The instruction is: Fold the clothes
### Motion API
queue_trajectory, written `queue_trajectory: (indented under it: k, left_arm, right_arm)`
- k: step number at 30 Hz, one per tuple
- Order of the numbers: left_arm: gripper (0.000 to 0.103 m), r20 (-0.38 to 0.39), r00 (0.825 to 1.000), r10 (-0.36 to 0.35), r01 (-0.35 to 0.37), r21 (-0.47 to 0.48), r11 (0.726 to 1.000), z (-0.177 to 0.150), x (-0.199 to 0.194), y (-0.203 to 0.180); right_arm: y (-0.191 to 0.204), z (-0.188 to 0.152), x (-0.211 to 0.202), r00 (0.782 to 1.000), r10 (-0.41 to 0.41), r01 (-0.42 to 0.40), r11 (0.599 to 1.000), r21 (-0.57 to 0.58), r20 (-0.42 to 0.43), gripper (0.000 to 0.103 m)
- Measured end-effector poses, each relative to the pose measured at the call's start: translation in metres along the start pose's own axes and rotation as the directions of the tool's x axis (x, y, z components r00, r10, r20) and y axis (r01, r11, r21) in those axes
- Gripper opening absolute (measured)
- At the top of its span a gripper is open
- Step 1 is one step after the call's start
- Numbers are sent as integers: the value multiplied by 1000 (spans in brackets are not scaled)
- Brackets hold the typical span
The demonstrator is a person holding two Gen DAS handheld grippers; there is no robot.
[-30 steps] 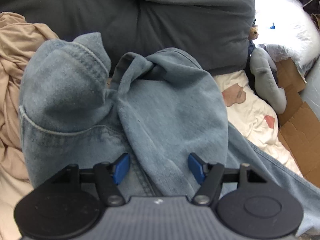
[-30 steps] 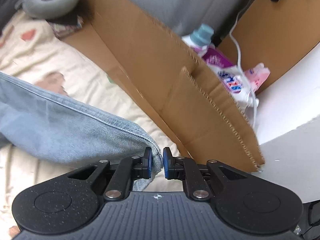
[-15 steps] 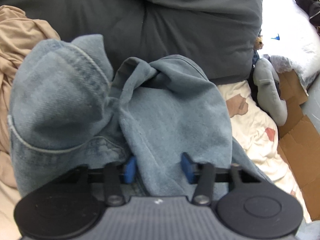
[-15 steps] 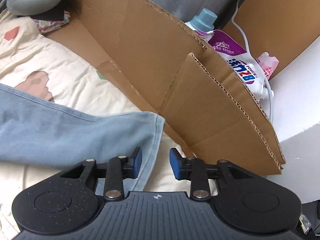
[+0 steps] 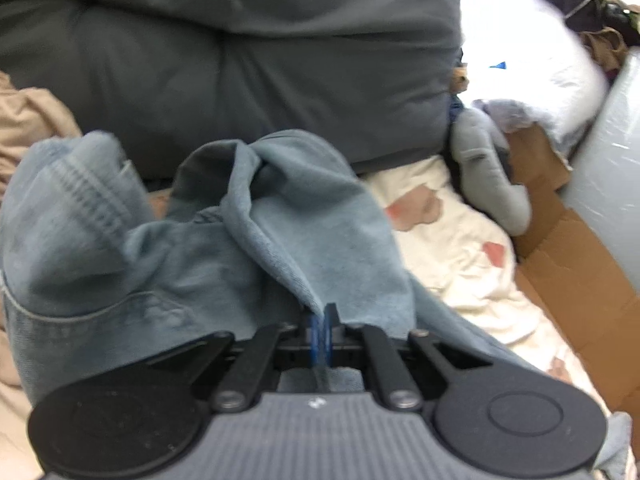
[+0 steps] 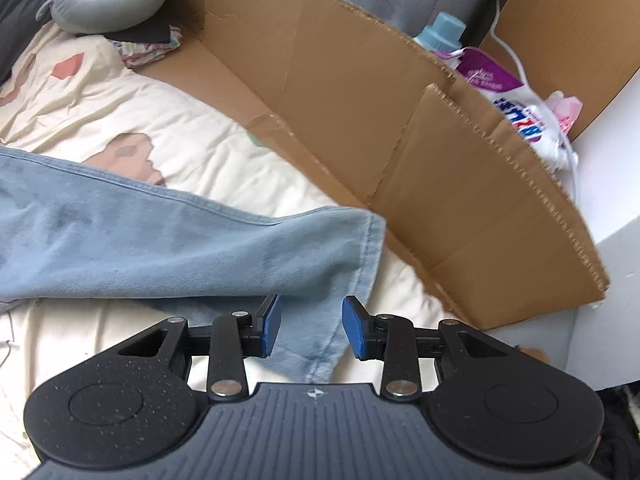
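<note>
Light blue jeans lie bunched on the bed in the left wrist view, waistband humped up at the left. My left gripper is shut on a fold of that denim, its blue pads pinching the cloth. In the right wrist view one jeans leg lies flat on the cream sheet, its hem pointing right. My right gripper stands open just over the hem's lower corner, blue pads apart with denim showing between them.
A dark grey duvet fills the back. Tan clothing lies at the left. A grey neck pillow rests at the bed's head. A cardboard wall lines the bed's right side, with detergent bottles behind it.
My left gripper went from open over the jeans to shut on a fold of them. My right gripper let go of the leg hem, which now lies flat on the sheet.
</note>
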State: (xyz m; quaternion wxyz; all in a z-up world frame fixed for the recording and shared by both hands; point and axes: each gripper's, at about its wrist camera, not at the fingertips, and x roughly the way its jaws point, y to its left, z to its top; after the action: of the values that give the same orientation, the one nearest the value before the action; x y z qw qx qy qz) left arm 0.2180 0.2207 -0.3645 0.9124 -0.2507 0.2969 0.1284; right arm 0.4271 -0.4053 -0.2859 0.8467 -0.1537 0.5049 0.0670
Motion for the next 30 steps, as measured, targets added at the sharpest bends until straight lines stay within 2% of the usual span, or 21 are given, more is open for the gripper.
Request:
queue_trajectory:
  k: [9, 14, 18, 25, 30]
  left_arm:
    - [2, -39, 988, -148, 150, 65, 987, -12, -19, -55]
    - [2, -72, 978, -197, 202, 69, 977, -23, -24, -77]
    - [2, -96, 967, -235, 245, 115, 963, -30, -27, -97]
    - [2, -143, 944, -296, 313, 119, 942, -41, -23, -127]
    - [2, -190, 915, -355, 384, 148, 911, -55, -22, -154]
  right_arm:
    - [20, -11, -8, 995, 88, -91, 995, 45, 46, 47]
    - [43, -10, -12, 985, 155, -156, 988, 15, 71, 47]
    - [58, -11, -10, 979, 190, -191, 981, 17, 75, 47]
    - [79, -19, -14, 962, 254, -259, 965, 41, 96, 47]
    - [95, -27, -17, 948, 298, -305, 951, 56, 111, 47]
